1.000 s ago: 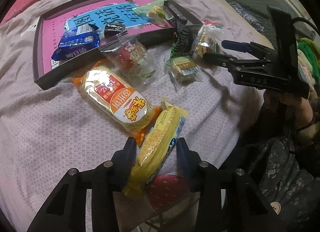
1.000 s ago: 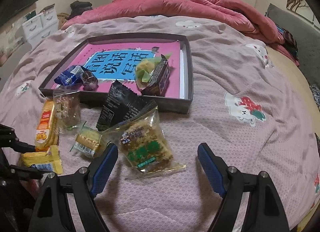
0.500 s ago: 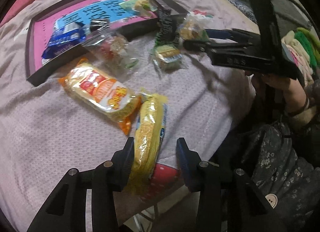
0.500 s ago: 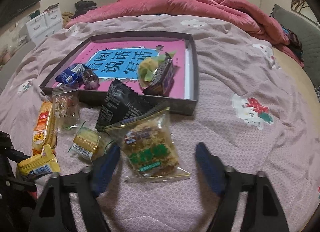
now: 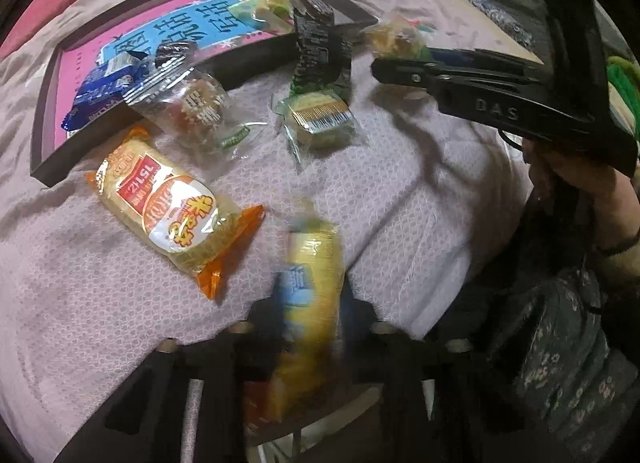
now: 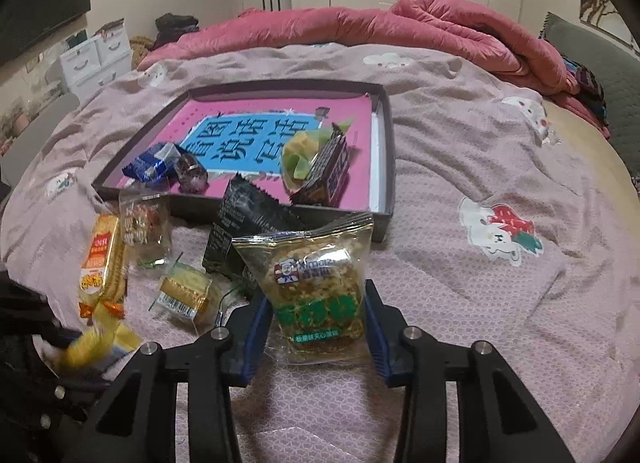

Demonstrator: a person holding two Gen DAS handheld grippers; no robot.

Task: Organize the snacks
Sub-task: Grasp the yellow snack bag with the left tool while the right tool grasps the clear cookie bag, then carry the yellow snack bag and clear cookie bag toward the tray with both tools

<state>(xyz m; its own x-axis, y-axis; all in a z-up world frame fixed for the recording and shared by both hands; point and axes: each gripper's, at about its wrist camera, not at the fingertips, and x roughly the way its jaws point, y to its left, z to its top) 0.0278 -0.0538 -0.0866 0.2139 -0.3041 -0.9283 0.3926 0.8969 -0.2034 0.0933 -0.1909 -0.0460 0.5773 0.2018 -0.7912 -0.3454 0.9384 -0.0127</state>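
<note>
My left gripper (image 5: 312,315) is shut on a long yellow snack packet (image 5: 312,295), blurred, at the near edge of the bed. My right gripper (image 6: 316,327) has its blue pads (image 6: 256,323) against both sides of a clear oat snack packet (image 6: 320,283), and its jaws are closing. The packet looks squeezed and tipped up. Behind it lies a dark tray (image 6: 386,167) with a pink and blue bottom, holding a blue packet (image 6: 150,165), a green-yellow sweet (image 6: 300,155) and a dark bar (image 6: 332,171). In the left wrist view the right gripper (image 5: 400,63) reaches in from the right.
Loose on the pink bedspread are an orange packet (image 5: 168,215), a clear packet with a red snack (image 5: 192,107), a small wrapped cake (image 5: 320,119) and a black packet (image 5: 316,47). A red duvet (image 6: 400,23) lies behind. A person's hand (image 5: 572,175) is at the right.
My left jaws have shut on the yellow packet, which has turned to lie straight between them. My right jaws have narrowed from wide apart onto the oat packet, which now stands more upright.
</note>
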